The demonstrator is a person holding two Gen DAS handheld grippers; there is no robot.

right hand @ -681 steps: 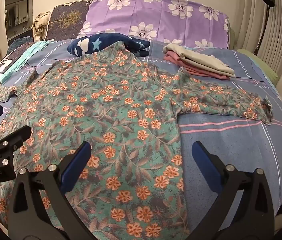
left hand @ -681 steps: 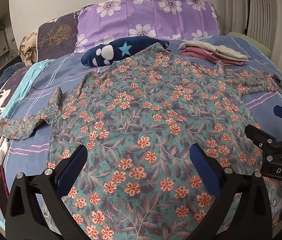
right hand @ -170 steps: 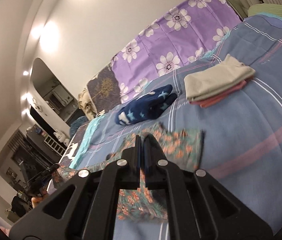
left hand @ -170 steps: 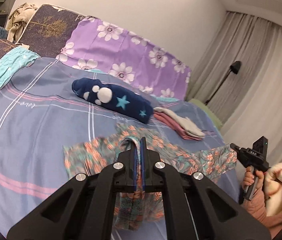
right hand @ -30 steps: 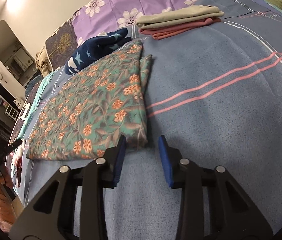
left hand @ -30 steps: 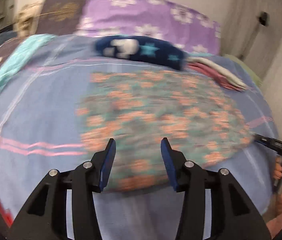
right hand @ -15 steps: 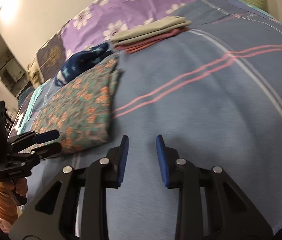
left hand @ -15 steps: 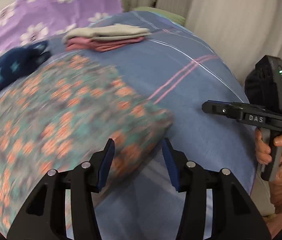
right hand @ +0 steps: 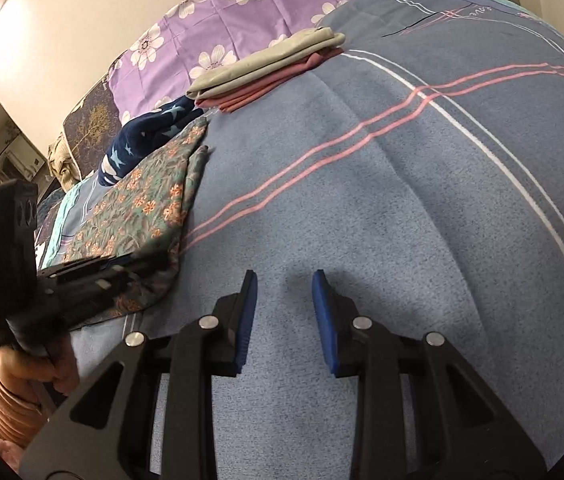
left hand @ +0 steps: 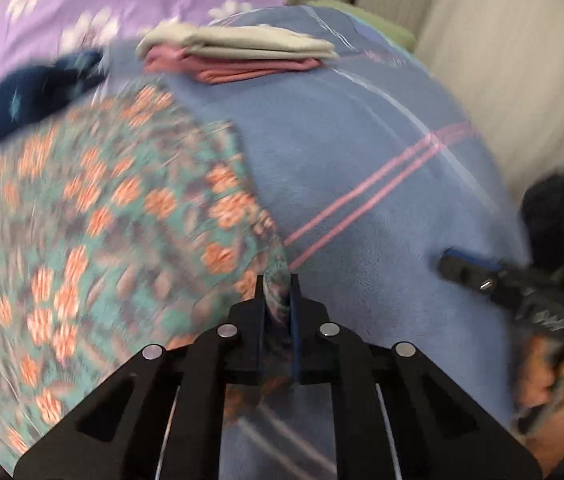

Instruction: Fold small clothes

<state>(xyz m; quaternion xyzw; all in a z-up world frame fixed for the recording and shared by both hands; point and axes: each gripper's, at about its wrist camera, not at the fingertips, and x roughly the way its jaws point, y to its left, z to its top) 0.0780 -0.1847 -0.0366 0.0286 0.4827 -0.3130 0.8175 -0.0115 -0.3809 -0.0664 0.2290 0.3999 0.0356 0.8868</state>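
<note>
The teal shirt with orange flowers lies folded into a rectangle on the blue bed cover. My left gripper is shut on the shirt's near right corner. In the right wrist view the shirt lies at the left, with the left gripper at its near corner. My right gripper is open and empty over bare blue cover, to the right of the shirt.
A folded grey and pink stack and a rolled navy star blanket lie beyond the shirt. A purple flowered pillow is at the head. A curtain hangs past the bed's right edge.
My left gripper has closed on the shirt's near right corner; half a second ago it was open just before it. My right gripper has drifted slightly right and stays open.
</note>
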